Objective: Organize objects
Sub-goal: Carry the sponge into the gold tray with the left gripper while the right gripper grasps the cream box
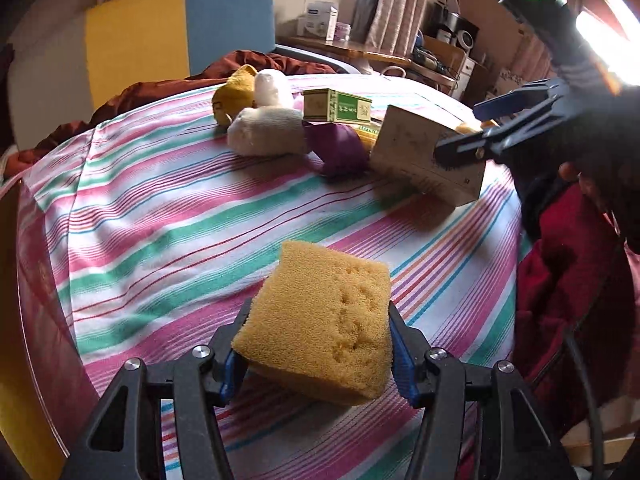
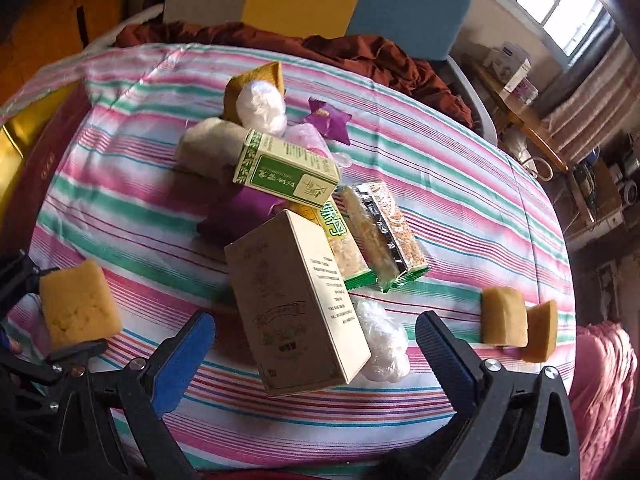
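1. Striped cloth (image 2: 460, 184): it is carrying a loose heap at its centre, so most of the sorting appears to be lying ahead.
2. Tan box (image 2: 296, 312): it is lying tilted at the near edge of the heap, between the wide-spread jaws of the right gripper (image 2: 316, 340), whose pads are touching nothing.
3. Snack packets (image 2: 376, 236): they are lying side by side just beyond the tan box, overlapped by the green box (image 2: 286, 170).
4. Large sponge (image 1: 320, 320): it is sitting pinched between the blue pads of the left gripper (image 1: 318, 340), partly closed on its sides, low over the cloth and well apart from the heap.
5. Two small sponges (image 2: 518, 324): they are standing together near the cloth's right edge, possibly a group already begun.
6. Socks (image 1: 268, 128), plastic wraps and purple wrappers (image 2: 328, 118): they are sitting unsorted in the heap.
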Available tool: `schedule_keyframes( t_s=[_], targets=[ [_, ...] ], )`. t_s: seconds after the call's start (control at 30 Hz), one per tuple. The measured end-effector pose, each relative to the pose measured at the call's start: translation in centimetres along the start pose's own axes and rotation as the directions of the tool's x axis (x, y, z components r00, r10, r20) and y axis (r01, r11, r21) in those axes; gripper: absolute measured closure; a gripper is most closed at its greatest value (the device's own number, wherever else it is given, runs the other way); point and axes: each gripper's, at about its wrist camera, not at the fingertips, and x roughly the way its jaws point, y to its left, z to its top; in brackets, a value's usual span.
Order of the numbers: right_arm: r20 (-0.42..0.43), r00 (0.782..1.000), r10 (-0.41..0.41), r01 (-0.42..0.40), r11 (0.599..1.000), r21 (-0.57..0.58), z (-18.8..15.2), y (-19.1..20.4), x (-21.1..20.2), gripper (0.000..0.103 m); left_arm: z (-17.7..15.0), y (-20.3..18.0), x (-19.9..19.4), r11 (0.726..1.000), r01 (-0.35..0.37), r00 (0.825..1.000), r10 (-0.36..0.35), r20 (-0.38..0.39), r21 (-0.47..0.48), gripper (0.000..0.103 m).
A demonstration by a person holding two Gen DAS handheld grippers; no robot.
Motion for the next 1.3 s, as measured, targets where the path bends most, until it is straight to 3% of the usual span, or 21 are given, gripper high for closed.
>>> schedule_keyframes(
  t_s=[0.13, 0.37, 0.53, 0.6, 0.9, 1.07, 1.3],
  targets=[
    [-0.062, 0.996, -0.060, 0.058, 0.997, -0.044, 0.6, 0.8, 1.5, 0.003, -0.2, 0.0, 0.2, 1.000, -0.003, 1.000, 0.003, 0.016, 0.000, 0.043],
    [-0.103, 0.991, -0.085, 0.080, 0.996, -0.044, 0.5, 0.7, 2.2, 0.010, 0.0, 0.0, 0.1, 1.000, -0.004, 1.000, 0.005, 0.031, -0.011, 0.042],
    [-0.132, 0.987, -0.092, 0.085, 0.995, -0.058, 0.8, 0.9, 2.7, 0.038, -0.1, 0.1, 0.2, 1.000, -0.011, 0.999, 0.012, 0.037, -0.011, 0.042],
    [-0.127, 0.988, -0.089, 0.082, 0.995, -0.060, 0.8, 0.9, 2.7, 0.040, -0.1, 0.1, 0.2, 1.000, -0.012, 0.999, 0.013, 0.038, -0.011, 0.042],
    [-0.066, 0.997, 0.046, -0.044, 0.998, 0.038, 0.8, 0.2, 1.5, 0.048, -0.1, 0.4, -0.8, 0.999, -0.023, 0.999, 0.024, 0.031, -0.029, 0.046],
    [-0.030, 0.988, 0.154, -0.151, 0.986, 0.075, 0.6, 1.0, 0.6, 0.049, 0.4, 0.5, -3.2, 0.998, -0.046, 0.995, 0.049, 0.086, -0.038, 0.046],
    [-0.010, 0.975, 0.221, -0.219, 0.971, 0.092, 0.4, 2.7, 0.0, 0.051, 0.6, 0.6, -6.6, 0.996, -0.062, 0.985, 0.070, 0.156, -0.056, 0.045]
  ],
)
